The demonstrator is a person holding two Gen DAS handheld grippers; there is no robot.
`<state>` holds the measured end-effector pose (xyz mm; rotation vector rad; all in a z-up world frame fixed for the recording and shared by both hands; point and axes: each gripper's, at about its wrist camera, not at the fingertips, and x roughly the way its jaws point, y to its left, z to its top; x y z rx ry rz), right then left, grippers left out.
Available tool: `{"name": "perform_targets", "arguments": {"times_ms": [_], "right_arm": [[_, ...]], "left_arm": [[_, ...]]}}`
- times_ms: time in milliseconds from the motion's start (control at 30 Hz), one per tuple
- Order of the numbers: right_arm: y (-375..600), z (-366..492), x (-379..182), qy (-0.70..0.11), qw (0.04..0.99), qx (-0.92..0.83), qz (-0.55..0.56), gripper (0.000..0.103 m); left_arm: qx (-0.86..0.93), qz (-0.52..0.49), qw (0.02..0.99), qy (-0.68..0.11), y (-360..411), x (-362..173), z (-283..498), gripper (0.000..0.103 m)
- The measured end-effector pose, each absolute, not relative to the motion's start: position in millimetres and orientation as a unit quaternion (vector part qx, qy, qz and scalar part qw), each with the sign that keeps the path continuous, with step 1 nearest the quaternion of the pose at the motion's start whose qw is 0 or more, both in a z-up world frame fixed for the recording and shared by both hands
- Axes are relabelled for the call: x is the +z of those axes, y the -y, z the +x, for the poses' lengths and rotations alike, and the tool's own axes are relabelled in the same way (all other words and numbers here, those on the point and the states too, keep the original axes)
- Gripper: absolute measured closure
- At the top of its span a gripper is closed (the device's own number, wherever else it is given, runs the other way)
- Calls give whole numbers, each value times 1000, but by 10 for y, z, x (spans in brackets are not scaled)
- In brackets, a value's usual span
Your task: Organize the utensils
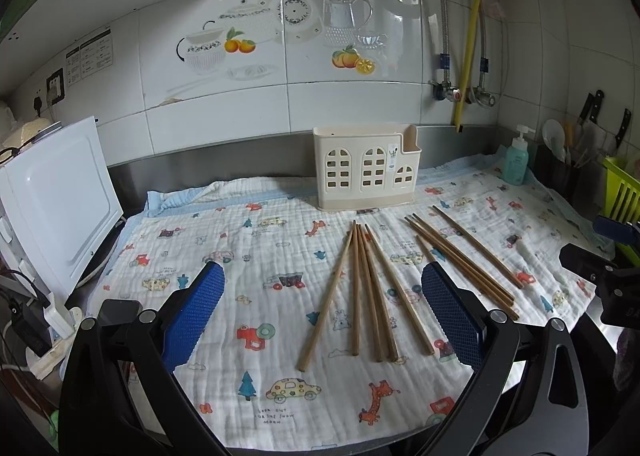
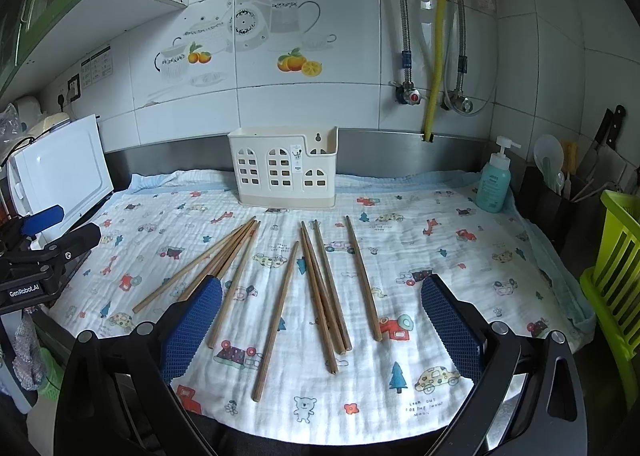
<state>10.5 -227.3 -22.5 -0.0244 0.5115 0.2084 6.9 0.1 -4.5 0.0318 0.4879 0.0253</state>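
Several wooden chopsticks lie on a printed cloth [image 1: 280, 336] in two loose groups: a left group [image 1: 370, 296] [image 2: 224, 268] and a right group [image 1: 464, 256] [image 2: 324, 288]. A cream utensil holder [image 1: 366, 169] [image 2: 284, 169] with window-shaped cutouts stands upright behind them by the wall. My left gripper [image 1: 324, 316] is open and empty, above the cloth in front of the left group. My right gripper [image 2: 320, 328] is open and empty, in front of the right group. Each gripper shows at the edge of the other's view.
A white appliance [image 1: 56, 207] stands at the left. A teal soap pump bottle [image 2: 494, 183], a dark holder with knives and spoons [image 2: 560, 191] and a green rack [image 2: 616, 268] stand at the right. Pipes and valves [image 2: 432, 95] run down the tiled wall.
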Motion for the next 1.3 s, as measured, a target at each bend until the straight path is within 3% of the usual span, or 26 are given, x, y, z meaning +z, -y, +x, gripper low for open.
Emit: {"name": "perform_targets", "arguments": {"times_ms": [1300], "right_arm": [[2358, 386, -301, -263, 960, 91, -29, 7]], "left_arm": [[20, -2, 961, -275, -293, -230, 420, 7]]}}
